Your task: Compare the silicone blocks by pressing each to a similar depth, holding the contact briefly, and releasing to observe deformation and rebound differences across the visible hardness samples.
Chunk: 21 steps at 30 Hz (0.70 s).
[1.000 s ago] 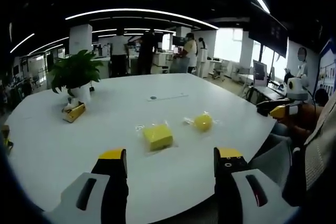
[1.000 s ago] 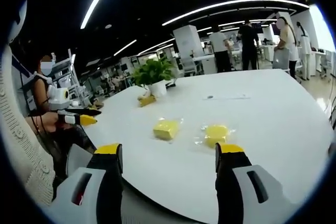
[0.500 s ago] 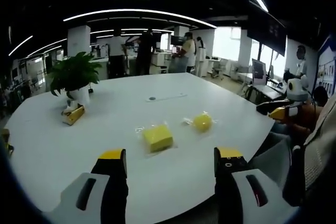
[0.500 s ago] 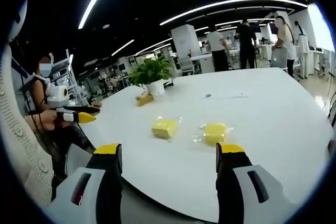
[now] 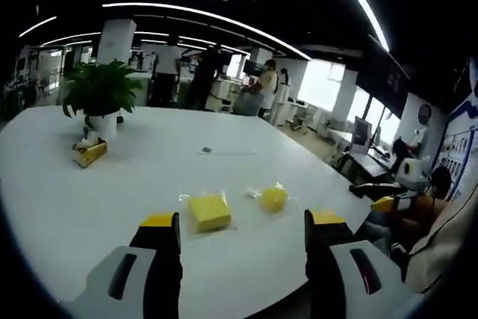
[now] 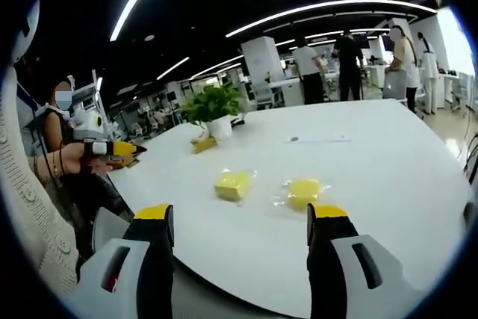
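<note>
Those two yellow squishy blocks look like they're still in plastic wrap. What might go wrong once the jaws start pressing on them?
1. Both yellow blocks sit in clear crinkly wrappers on a smooth white table, so a pressed block may slide instead of compressing.
2. The wrap may blur the dent and rebound.
3. The left gripper and the right gripper are open and hover short of the blocks, so matching the press depth will likely be guesswork.

Pretty dim up top, long ceiling light strips [image 5: 224, 16] do most of the work, windows [image 5: 323, 84] blown out. White table [image 6: 388, 177] glows evenly. Heavy fisheye bending, everything slightly soft.
</note>
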### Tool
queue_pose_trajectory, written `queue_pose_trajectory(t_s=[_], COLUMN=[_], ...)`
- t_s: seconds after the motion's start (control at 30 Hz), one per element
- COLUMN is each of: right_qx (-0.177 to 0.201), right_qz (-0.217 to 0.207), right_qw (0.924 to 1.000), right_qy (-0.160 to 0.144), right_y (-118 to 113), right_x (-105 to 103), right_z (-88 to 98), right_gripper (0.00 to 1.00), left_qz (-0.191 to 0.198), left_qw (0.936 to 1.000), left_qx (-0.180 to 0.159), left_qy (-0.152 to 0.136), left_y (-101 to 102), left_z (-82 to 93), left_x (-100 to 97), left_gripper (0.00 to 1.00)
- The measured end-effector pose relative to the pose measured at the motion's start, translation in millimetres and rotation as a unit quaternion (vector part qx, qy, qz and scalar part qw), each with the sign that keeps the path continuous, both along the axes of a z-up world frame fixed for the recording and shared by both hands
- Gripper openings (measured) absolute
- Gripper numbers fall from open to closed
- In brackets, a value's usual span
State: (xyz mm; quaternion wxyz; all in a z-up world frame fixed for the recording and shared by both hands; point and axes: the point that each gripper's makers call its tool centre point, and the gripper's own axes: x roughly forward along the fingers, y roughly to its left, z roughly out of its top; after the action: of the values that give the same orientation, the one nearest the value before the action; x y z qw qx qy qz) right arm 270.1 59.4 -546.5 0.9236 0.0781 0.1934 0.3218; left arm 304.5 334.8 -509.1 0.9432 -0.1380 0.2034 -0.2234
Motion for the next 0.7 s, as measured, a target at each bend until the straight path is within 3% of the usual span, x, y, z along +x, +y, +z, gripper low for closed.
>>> queue_pose_trajectory(t_s=[0.3,0.6,0.7], right_qx=[-0.009,-0.016,-0.016], right_qz=[-0.006,-0.005,-0.002], right_qw=[0.9999,0.9997,0.9996], right_qy=[0.007,0.017,0.023], right_y=[0,5,6], right_x=[12,27,33], right_z=[0.7,-1.2,-5.0], right_gripper=[0.67,0.67,0.66], left_qz=[0.011,0.005,-0.006], left_qw=[0.9947,0.9912,0.9920], left_qx=[-0.099,-0.119,-0.108], left_qy=[0.024,0.057,0.065], left_y=[11,15,15], left_z=[5.3,-14.4,-28.1], left_x=[44.8,92.4,108.2], left_gripper=[0.65,0.66,0.65])
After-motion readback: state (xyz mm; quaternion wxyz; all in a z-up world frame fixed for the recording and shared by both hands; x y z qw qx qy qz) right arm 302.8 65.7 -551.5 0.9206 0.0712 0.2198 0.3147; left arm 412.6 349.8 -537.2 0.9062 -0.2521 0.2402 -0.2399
